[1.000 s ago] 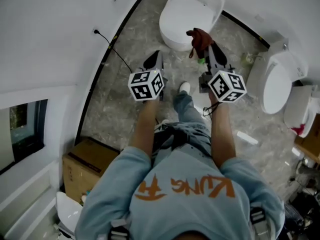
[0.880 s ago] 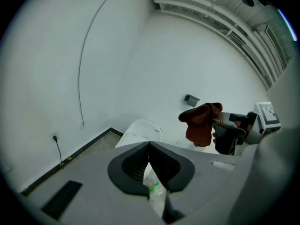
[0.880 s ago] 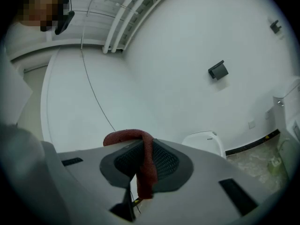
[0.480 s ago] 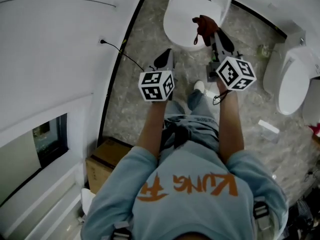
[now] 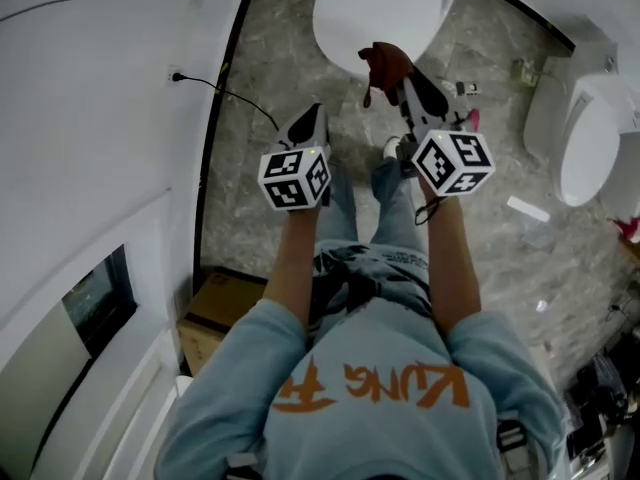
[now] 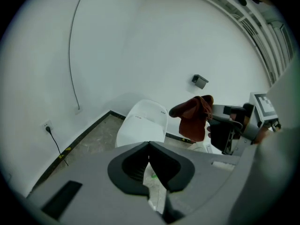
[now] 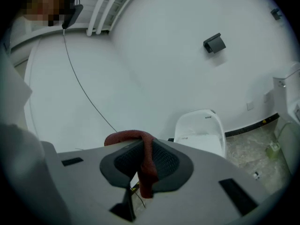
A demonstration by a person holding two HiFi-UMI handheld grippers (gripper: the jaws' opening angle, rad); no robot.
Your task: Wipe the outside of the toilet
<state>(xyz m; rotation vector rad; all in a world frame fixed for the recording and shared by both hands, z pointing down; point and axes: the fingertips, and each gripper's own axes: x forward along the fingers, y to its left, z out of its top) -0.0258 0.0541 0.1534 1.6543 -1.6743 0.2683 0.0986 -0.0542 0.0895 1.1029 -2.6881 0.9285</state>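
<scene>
The white toilet [image 5: 385, 13] stands with its lid down at the top of the head view. My right gripper [image 5: 402, 80] is shut on a dark red cloth [image 5: 384, 62], which hangs at the toilet's front edge. In the right gripper view the cloth [image 7: 146, 161] is pinched between the jaws, with the toilet [image 7: 201, 130] beyond. My left gripper [image 5: 310, 118] is shut and holds nothing, above the floor to the left of the toilet's front. In the left gripper view [image 6: 149, 146] I see the toilet [image 6: 143, 125] and the cloth [image 6: 194, 116].
A second white toilet [image 5: 585, 138] stands at the right. A cardboard box [image 5: 225, 313] sits by the left wall, and a black cable runs from a wall socket [image 5: 180, 76]. Small items lie on the marble floor [image 5: 527, 209]. The person's legs are below the grippers.
The head view has shifted as the person moved. Both grippers stay in front of the toilet, the right one still shut on the cloth.
</scene>
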